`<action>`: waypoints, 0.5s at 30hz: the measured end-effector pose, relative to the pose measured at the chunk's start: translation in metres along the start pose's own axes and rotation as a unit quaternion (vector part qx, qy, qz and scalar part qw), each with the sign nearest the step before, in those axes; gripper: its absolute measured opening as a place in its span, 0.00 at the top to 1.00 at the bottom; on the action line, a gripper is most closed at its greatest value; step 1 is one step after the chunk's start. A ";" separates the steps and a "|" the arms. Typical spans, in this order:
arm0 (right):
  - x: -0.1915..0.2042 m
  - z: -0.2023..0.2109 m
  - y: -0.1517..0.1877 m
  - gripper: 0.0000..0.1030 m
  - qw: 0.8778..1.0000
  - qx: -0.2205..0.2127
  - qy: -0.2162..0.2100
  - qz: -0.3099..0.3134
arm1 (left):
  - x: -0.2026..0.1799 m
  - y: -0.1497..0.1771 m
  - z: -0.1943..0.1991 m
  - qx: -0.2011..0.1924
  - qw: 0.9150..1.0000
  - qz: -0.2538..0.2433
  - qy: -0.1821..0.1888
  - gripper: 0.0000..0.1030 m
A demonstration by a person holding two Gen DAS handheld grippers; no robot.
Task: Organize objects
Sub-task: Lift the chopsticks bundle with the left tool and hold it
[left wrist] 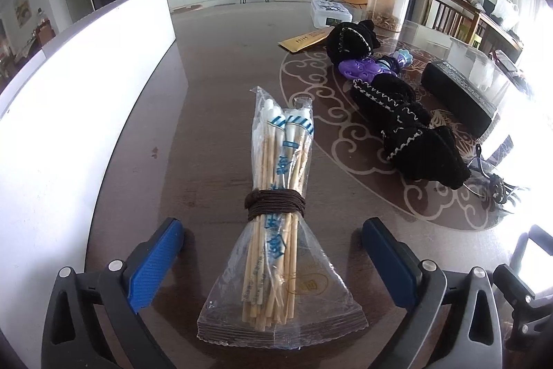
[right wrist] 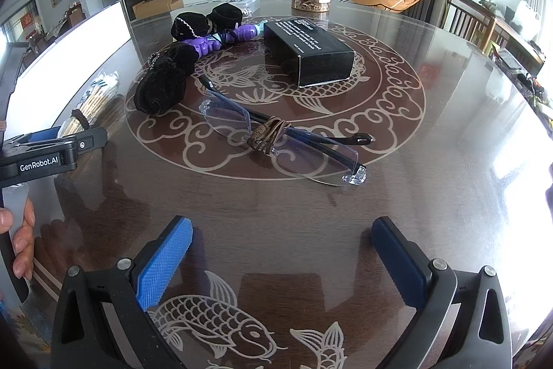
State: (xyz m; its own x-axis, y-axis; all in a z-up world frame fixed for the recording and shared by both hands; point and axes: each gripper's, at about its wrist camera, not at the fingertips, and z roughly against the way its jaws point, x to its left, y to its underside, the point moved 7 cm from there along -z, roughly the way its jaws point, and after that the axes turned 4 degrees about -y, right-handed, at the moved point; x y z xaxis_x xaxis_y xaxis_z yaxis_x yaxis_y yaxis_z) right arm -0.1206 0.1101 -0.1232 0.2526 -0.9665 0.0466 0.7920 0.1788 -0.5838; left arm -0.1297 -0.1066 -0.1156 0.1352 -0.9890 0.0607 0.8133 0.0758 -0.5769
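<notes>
The left hand-held gripper (left wrist: 273,260) is spread wide, holding nothing, its blue pads either side of a plastic-wrapped bundle of swabs (left wrist: 276,196) bound with brown cord and printed with blue characters too blurred to read. The right hand-held gripper (right wrist: 281,256) is likewise wide open and empty above the bench (right wrist: 449,161), near folded glasses (right wrist: 280,140) tied with cord. "GenRobot.AI" shows on the left tool; the black box (right wrist: 311,52) carries small white illegible text.
</notes>
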 end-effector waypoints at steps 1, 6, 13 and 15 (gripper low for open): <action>0.000 0.000 0.000 0.00 1.000 0.000 0.000 0.000 | 0.000 0.000 0.000 0.000 1.000 0.000 0.000 0.00; 0.000 0.000 0.000 0.00 1.000 0.000 0.000 0.000 | 0.000 -0.001 -0.001 0.000 1.000 0.000 0.000 0.00; 0.000 0.000 0.000 0.00 1.000 0.000 0.000 0.000 | 0.000 -0.002 -0.001 0.000 1.000 0.000 0.000 0.00; 0.000 0.000 0.000 0.00 1.000 0.000 0.000 0.000 | 0.000 -0.002 -0.001 0.000 1.000 0.000 0.000 0.00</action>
State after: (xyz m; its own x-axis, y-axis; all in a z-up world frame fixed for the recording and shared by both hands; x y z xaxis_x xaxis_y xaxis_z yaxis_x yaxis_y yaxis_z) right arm -0.1205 0.1103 -0.1228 0.2526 -0.9664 0.0465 0.7920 0.1790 -0.5837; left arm -0.1315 -0.1065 -0.1153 0.1360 -0.9888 0.0610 0.8129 0.0762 -0.5774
